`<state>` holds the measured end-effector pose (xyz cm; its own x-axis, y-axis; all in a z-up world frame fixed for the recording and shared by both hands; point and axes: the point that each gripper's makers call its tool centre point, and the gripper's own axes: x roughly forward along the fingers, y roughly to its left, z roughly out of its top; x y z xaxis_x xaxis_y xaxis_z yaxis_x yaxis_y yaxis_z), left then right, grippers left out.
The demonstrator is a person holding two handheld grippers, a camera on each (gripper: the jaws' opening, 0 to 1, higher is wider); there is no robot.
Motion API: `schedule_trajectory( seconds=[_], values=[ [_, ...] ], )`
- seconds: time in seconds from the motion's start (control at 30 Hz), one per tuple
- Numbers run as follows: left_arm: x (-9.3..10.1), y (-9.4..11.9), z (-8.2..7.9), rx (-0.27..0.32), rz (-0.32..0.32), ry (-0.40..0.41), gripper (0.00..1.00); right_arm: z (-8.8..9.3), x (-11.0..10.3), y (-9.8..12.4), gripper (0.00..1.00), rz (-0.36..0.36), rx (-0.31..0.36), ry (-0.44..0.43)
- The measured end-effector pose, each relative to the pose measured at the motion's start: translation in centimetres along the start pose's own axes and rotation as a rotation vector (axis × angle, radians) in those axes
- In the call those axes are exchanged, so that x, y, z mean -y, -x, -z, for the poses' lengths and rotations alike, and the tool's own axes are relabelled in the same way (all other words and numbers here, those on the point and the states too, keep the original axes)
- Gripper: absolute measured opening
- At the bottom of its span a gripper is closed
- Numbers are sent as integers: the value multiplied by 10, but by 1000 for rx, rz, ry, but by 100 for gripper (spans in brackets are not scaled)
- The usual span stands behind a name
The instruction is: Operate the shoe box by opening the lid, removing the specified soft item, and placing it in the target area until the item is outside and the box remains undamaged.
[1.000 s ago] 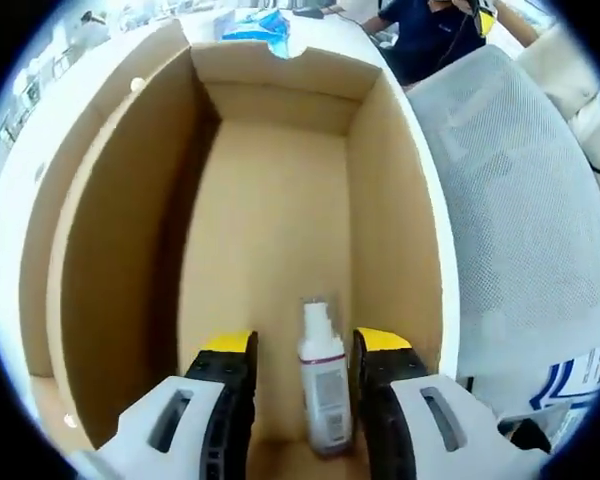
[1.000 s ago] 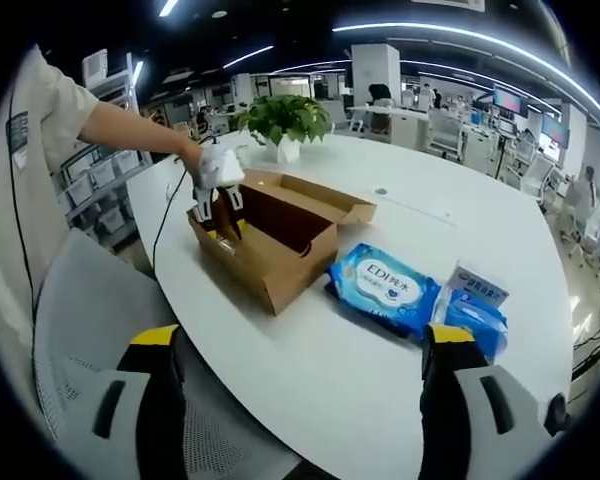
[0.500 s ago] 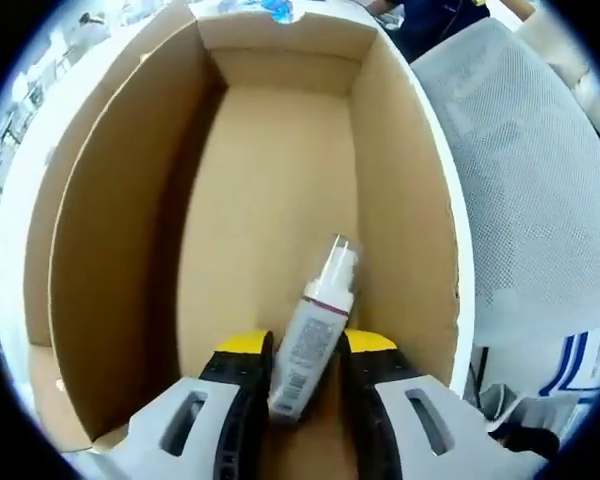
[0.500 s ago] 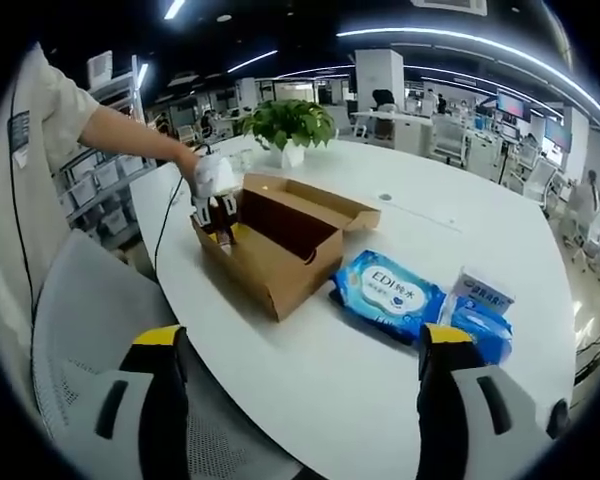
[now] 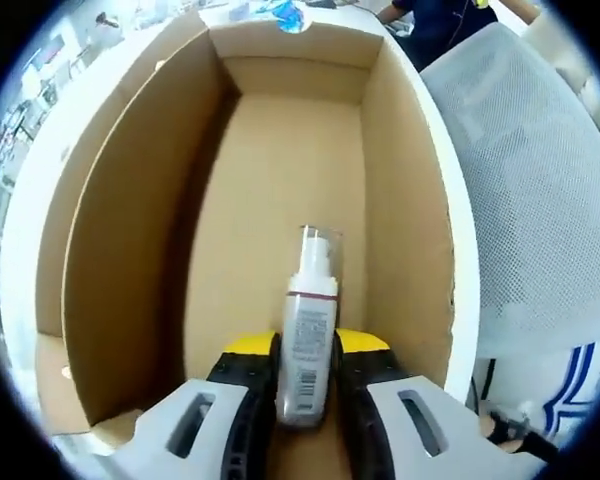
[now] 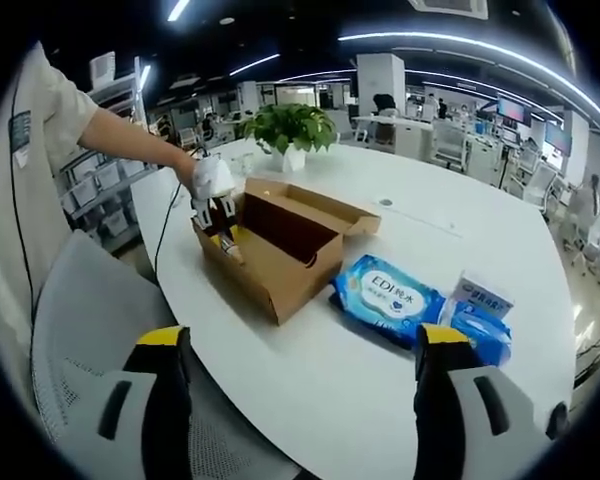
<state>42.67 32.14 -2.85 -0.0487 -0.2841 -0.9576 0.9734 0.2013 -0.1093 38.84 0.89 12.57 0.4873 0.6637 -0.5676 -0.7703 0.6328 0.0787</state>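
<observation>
While I watch through the right gripper view, the white worktop (image 6: 380,330) spreads wide and round ahead of me, with a grey mesh chair (image 6: 70,330) at its near edge. On it sits the open cardboard box (image 6: 280,250), its lid folded back on the far side. A person's hand (image 6: 185,170) reaches in from the left, holding my left gripper (image 6: 220,212) down into the box's near-left end. Just to the right of the box lies a blue wipes pack (image 6: 390,293), and beside that a smaller blue-and-white pack (image 6: 477,300). A potted plant (image 6: 288,125) stands further back on the worktop, beyond the box.

My right gripper (image 6: 300,345) hangs above the worktop's near edge, well apart from the box. Its yellow-tipped fingers (image 6: 160,345) stand wide apart with nothing between them.

Through the left gripper view I look straight down into the box (image 5: 130,230), brown walls on all sides and a bare floor. My left gripper (image 5: 306,345) is deep inside it, at the near end. A white bottle (image 5: 307,335) with a clear cap lies lengthwise between the fingers (image 5: 250,350), cap pointing towards the far wall. Both fingers are drawn in and press against the bottle's lower body, so I have hold of it. I cannot tell whether the bottle rests on the floor of the box or is raised off it. The chair (image 5: 525,200) shows outside the box's right wall.
</observation>
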Motion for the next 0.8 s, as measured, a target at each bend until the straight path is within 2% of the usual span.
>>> schedule_trajectory(
  seconds=[0.17,0.43,0.53,0.8],
  values=[
    [-7,6,-4,21,-44,39,19,-5,-1,2,82,-4,22,25],
    [-1,19,-10,58,-42,59,19,-12,-6,3,77,-17,54,70],
    [3,29,-18,93,-45,80,19,-17,-10,2,75,-22,72,84],
    [14,56,-43,164,-70,76,19,-34,-25,-3,68,-55,116,138]
  ],
)
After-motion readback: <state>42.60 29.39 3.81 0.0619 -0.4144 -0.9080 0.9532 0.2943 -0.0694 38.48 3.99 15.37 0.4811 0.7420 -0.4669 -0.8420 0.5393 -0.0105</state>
